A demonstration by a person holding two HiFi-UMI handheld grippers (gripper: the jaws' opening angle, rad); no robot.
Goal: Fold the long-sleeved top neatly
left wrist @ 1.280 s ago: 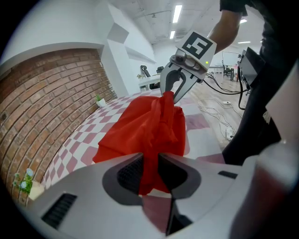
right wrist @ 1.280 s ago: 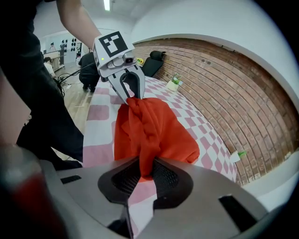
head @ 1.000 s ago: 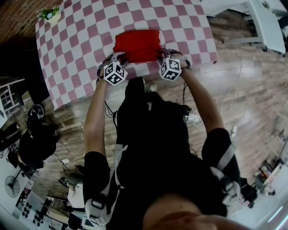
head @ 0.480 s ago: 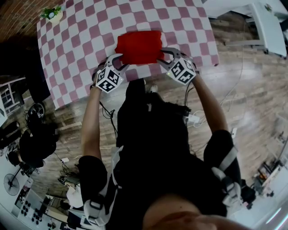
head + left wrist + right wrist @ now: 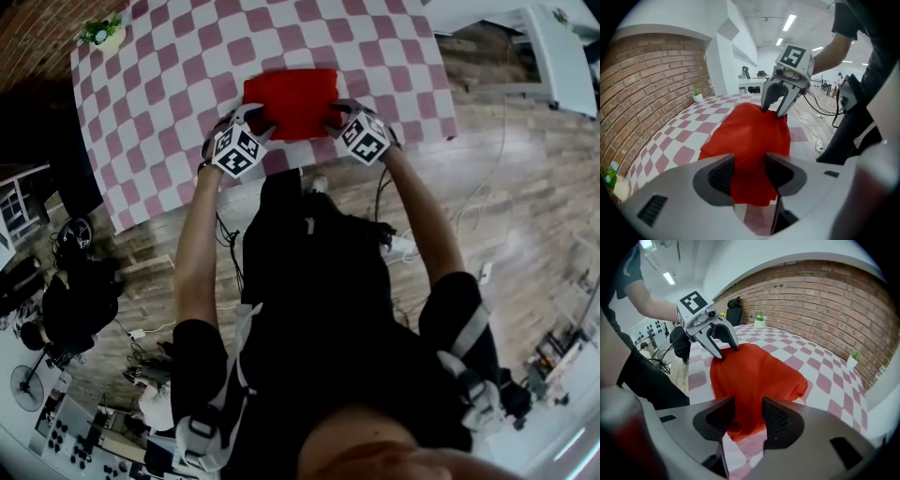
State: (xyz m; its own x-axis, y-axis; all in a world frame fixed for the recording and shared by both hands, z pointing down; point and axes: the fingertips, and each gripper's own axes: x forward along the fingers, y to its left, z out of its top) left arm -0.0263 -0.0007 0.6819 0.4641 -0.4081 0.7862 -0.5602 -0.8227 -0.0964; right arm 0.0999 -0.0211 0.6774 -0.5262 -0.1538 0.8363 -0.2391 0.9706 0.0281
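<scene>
The red long-sleeved top lies folded into a compact rectangle on the pink-and-white checked table. My left gripper is at its near left corner and my right gripper at its near right corner. Both have just been opening and stand open. In the left gripper view the left gripper frames the red cloth without pressing it, and the right gripper tips onto the far corner. In the right gripper view the right gripper is likewise wide over the cloth, facing the left gripper.
A small potted plant stands at the table's far left corner, beside a brick wall. A white table is off to the right. Cables trail on the wooden floor near the table's front edge.
Both grippers have opened off the top's near edge, drawn back and apart, then come in again to its near corners. The right gripper has rolled. The top stays folded.
</scene>
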